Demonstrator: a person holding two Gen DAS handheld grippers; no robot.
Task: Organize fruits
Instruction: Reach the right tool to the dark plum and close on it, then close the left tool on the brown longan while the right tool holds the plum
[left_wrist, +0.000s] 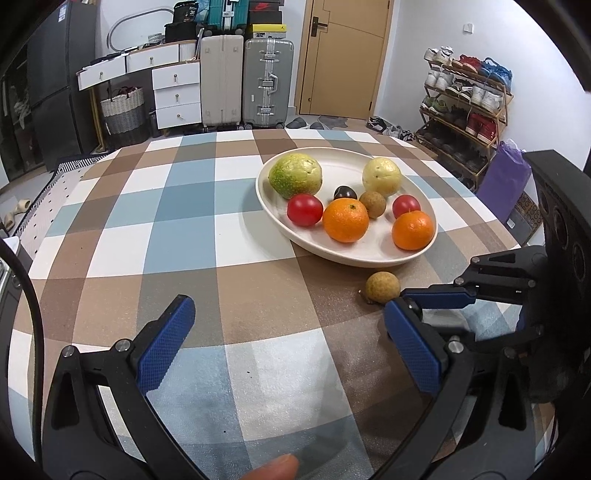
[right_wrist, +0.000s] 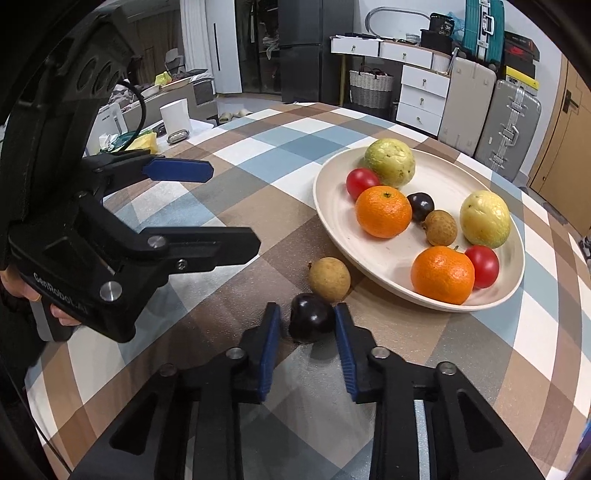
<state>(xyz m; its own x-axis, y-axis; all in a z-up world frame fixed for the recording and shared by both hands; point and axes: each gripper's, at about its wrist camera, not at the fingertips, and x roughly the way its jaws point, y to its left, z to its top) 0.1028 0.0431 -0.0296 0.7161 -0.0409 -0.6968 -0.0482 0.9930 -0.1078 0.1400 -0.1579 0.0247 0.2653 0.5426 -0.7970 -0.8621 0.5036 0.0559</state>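
Far left in the right wrist view: black left tool with blue pads (right_wrist: 235, 208), released, jaws spread wide, gripping nothing, hovering above the bench (right_wrist: 258, 147) with its brown, blue and white checked cloth. From its own camera, the same gap between the spread jaws, only cloth inside.

Toward the middle, low in the right wrist view: black right tool with blue pads (right_wrist: 307, 314), partly released, jaws flanking a small dark purple round fruit (right_wrist: 310, 323). Rests on the cloth, that fruit; right pad against its side, a sliver of cloth showing between it and the left pad, so not clamped.

Just beyond, touching or nearly touching the dark fruit: a tan, rough-skinned round longan (right_wrist: 329, 279), lying on the cloth just beside the near rim of the plate, outside it.

Further right: a wide, shallow cream oval plate (right_wrist: 443, 177) holding the sorted fruit. In the left wrist view, left to right: a large green guava (left_wrist: 294, 175), a red tomato (left_wrist: 304, 209), a second dark purple fruit (left_wrist: 345, 192), an orange mandarin (left_wrist: 345, 219), a second tan longan (left_wrist: 372, 204), a pale yellow guava (left_wrist: 381, 176), a second red tomato (left_wrist: 406, 206) and a second orange mandarin (left_wrist: 412, 229).
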